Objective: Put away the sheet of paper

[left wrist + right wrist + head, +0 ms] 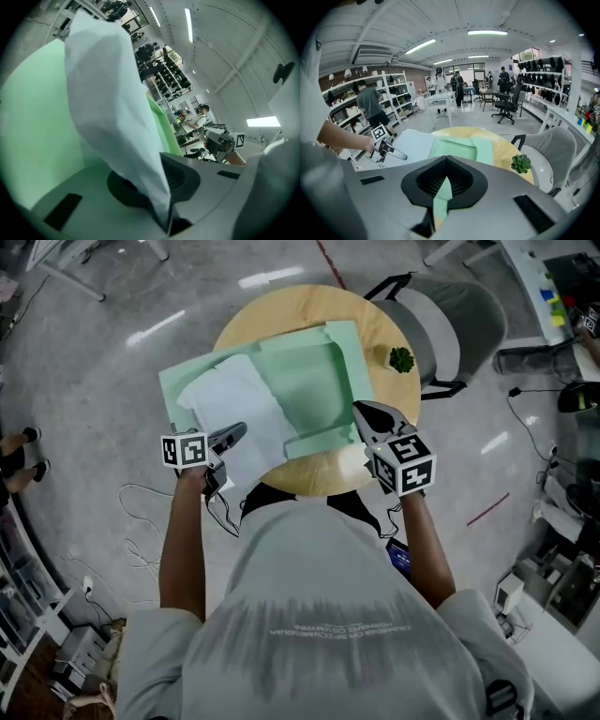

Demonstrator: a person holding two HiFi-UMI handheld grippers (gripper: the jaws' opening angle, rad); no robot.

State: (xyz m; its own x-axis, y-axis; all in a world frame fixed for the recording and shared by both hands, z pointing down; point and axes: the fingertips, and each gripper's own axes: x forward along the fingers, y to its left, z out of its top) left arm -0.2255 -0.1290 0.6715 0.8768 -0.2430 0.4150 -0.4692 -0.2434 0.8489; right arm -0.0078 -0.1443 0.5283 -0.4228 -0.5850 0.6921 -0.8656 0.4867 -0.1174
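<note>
An open green folder point(323, 381) lies across the round wooden table point(384, 329). The white sheet of paper point(239, 413) rests over the folder's left half. My left gripper point(236, 433) is shut on the sheet's near edge; in the left gripper view the paper point(108, 103) rises from between the closed jaws, with the green folder point(33, 122) behind it. My right gripper point(362, 411) is shut on the folder's right edge. In the right gripper view a green strip of the folder point(439, 197) runs between its closed jaws, and the left gripper point(401, 156) shows beside the paper point(412, 143).
A small potted plant point(401, 358) stands at the table's right rim. A grey chair point(459, 324) sits just beyond it. Cables point(141, 521) lie on the floor at the left. People, shelves and desks stand further off in the room.
</note>
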